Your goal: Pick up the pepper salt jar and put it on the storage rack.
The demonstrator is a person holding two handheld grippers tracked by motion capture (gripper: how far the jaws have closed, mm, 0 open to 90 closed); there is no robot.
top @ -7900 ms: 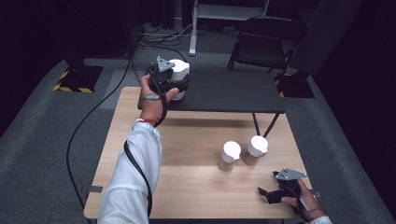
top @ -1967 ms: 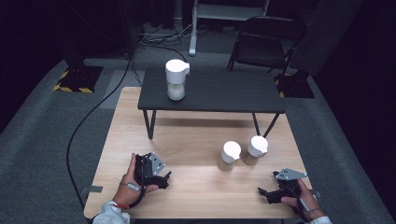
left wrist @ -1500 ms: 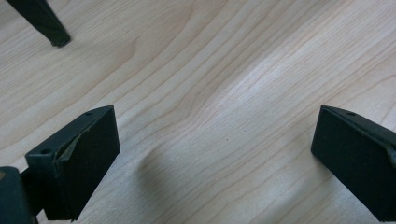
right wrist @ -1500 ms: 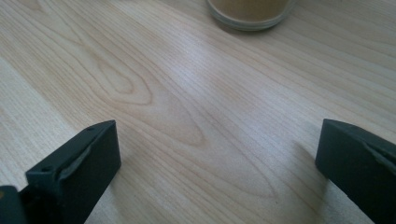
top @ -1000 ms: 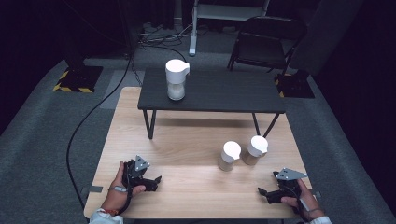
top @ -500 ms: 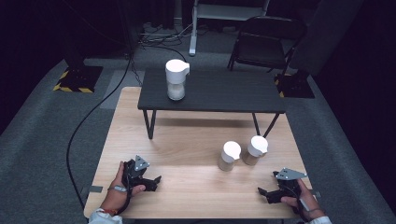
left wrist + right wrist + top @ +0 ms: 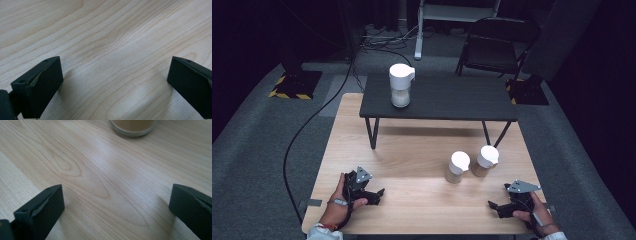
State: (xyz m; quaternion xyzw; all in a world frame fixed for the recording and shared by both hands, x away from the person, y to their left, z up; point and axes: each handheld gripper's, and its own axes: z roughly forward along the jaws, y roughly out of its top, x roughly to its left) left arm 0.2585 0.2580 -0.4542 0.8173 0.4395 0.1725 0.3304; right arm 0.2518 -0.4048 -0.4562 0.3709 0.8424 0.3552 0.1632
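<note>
Both grippers sit low at the near edge of the wooden table [image 7: 412, 150], and from above their jaws are small and dark, hard to read. The left gripper [image 7: 374, 194] rests near the left corner, the hand [image 7: 343, 202] wrapped round it and the wrist cut off by the frame. Its own view settles it: jaws spread wide, bare wood grain between them, nothing held. The right gripper [image 7: 498, 207] lies at the right corner, jaws likewise wide apart and empty. In its view the base of a jar [image 7: 132, 125] pokes in at the top, its upper part cut off. From above, two white-lidded jars [image 7: 457, 167] stand side by side, close together, just beyond the right gripper. A third jar [image 7: 401, 85] stands well apart on the black side table [image 7: 452, 100], with a chair [image 7: 494, 45] beyond in the gloom.
</note>
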